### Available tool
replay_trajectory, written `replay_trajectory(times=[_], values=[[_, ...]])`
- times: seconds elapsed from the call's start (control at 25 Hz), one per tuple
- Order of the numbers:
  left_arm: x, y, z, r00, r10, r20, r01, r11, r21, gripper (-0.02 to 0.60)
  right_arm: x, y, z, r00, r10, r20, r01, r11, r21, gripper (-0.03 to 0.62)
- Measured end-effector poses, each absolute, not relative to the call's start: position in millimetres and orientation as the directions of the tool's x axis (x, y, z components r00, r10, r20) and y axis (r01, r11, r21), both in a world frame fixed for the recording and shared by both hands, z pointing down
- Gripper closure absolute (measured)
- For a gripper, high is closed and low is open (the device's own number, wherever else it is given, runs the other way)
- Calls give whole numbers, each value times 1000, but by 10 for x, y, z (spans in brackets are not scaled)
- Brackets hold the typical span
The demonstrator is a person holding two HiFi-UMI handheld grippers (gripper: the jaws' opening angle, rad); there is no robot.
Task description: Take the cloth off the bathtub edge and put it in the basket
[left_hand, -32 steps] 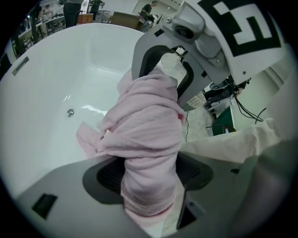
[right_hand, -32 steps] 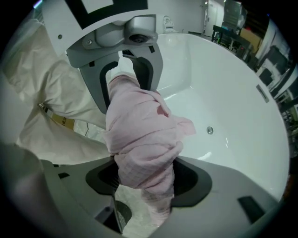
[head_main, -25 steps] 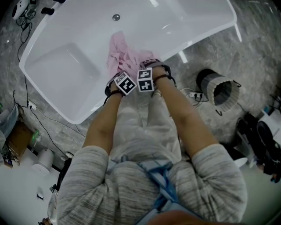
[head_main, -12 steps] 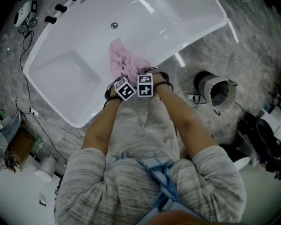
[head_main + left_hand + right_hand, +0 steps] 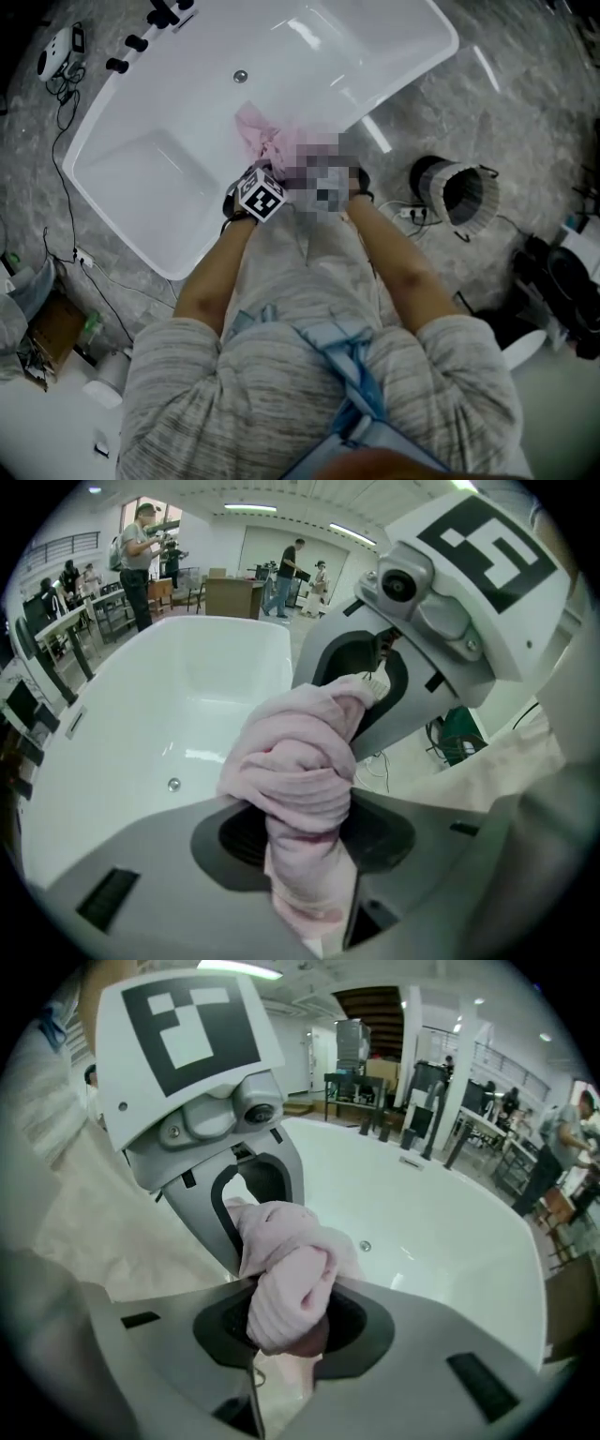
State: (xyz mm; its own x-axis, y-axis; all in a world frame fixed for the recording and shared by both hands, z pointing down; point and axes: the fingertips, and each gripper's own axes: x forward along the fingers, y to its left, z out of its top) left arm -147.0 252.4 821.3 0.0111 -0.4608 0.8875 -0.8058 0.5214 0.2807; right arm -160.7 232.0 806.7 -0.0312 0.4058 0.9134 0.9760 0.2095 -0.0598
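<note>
Over the near rim of the white bathtub (image 5: 178, 141), we've got both claws working side by side. Our left claw (image 5: 305, 832) has just been closing, and it's clenched on the pink cloth (image 5: 298, 761): a thick bunched roll squeezed between its jaws and bulging out above them. Our right claw (image 5: 286, 1330) has just been closing too, and it grips another wad of the same cloth, pinched tight. From the head view, the rest of the cloth trails away from the claws over the tub's inner slope, on our side of the round drain fitting (image 5: 240, 76). Whether it touches the rim, we can't tell. Off to our right, the basket (image 5: 461, 195) sits on the grey floor (image 5: 525, 112), well apart from the cloth.
</note>
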Motion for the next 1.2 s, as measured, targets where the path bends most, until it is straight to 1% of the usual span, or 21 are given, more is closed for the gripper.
replay_trajectory(times=[0.12,0.28,0.56,0.88,1.2], values=[[-1667,2472,7948,-54,-477,877,-828,513,228,387,-1782,2268,7785,-116,444,889,952,305,-28,491],[-1894,2391,7595,-126,-498,858,-847,505,168,393,-1983,2186,7426,-209,470,858,919,394,9,507],[-2382,2218,6865,-283,-570,771,-843,531,82,407,-2444,2025,6673,-442,487,753,810,578,101,526],[-2778,1977,5991,-410,-632,658,-858,512,-43,416,-2814,1784,5760,-639,472,607,693,696,188,531],[-3041,1769,5287,-483,-688,541,-858,495,-136,425,-3032,1562,5054,-771,427,472,579,778,243,533]])
